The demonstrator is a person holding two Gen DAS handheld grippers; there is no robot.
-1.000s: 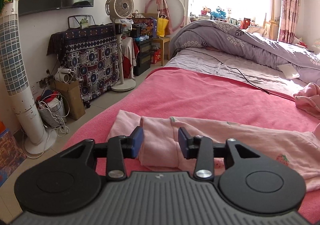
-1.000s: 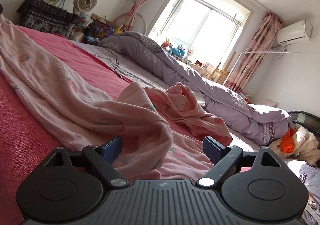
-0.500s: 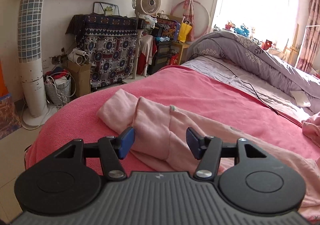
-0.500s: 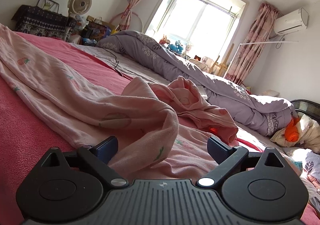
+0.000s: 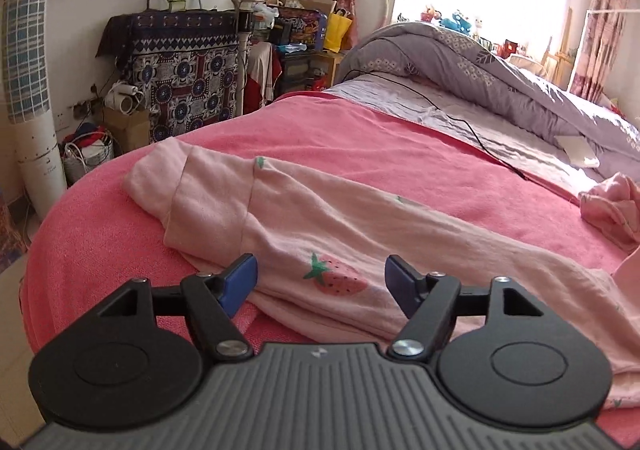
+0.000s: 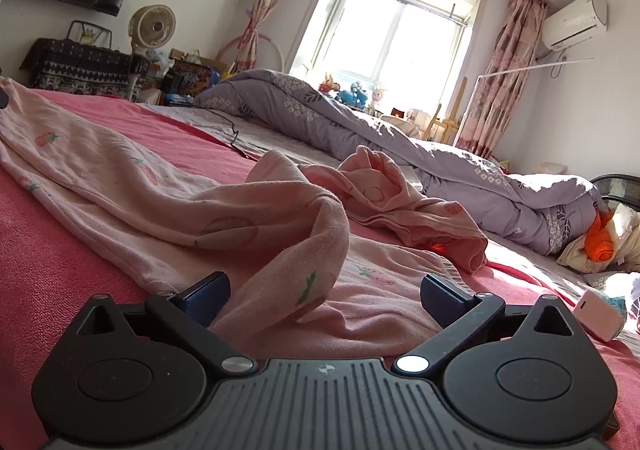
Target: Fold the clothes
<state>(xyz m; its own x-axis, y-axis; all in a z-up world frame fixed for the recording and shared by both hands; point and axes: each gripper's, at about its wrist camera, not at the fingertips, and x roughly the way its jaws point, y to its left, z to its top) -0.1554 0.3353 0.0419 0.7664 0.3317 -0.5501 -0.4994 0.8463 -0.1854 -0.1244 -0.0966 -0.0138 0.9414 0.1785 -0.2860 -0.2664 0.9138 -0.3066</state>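
**Left wrist view: folding barely begun, garment only laid out**

Left wrist view shows the broad bed with its coral-pink terry cover, and on it the long pale-pink cotton garment printed with strawberries, stretched flat from the bed's near corner toward the right. By my reading no fold is made yet: one end is smoothed, while in the right wrist view the other end lies rumpled in a raised hump. A second crumpled pink garment beyond waits untouched.

Both tools hold nothing. The left tongs stand apart over the strawberry print; the right tongs stand wide apart around the humped cloth without pinching it.

Whether the long piece is trousers or a sleeved top is unclear; its lower edge is hidden behind each tool's body.
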